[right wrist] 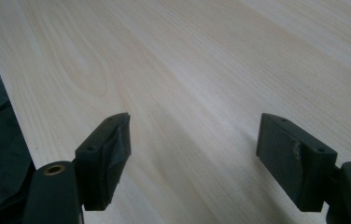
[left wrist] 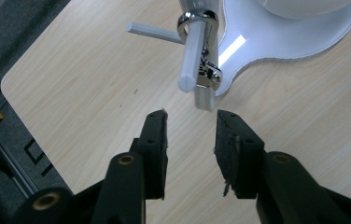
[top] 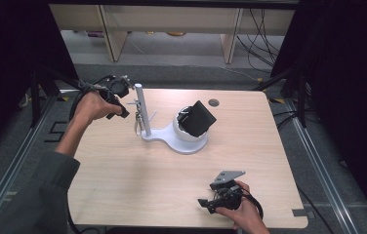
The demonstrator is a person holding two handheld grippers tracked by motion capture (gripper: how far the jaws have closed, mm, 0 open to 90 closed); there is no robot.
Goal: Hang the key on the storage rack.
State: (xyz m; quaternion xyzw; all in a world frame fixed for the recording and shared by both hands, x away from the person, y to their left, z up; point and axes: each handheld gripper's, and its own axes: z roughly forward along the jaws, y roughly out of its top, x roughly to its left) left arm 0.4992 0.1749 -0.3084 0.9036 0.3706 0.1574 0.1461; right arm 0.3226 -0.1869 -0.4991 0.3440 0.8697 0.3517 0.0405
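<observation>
A white stand (top: 164, 139) sits at the table's middle, with an upright post (top: 139, 105) and a domed bowl (top: 185, 132). A black pouch-like object (top: 197, 118) rests tilted on the dome. A metal ring with a clasp (left wrist: 209, 72) hangs from one of the post's white pegs (left wrist: 190, 56); it also dangles by the post in the high view (top: 136, 126). My left gripper (top: 122, 110) (left wrist: 190, 126) is open just left of the post, above the table and short of the clasp. My right gripper (top: 203, 204) (right wrist: 194, 135) is wide open and holds nothing, over bare wood near the front right edge.
A second thin peg (left wrist: 155, 31) sticks out sideways from the post. A round cable hole (top: 214, 102) lies behind the dome. The table (top: 137, 180) has a rounded left corner near my left gripper, with a metal floor rail (top: 10, 165) beyond it.
</observation>
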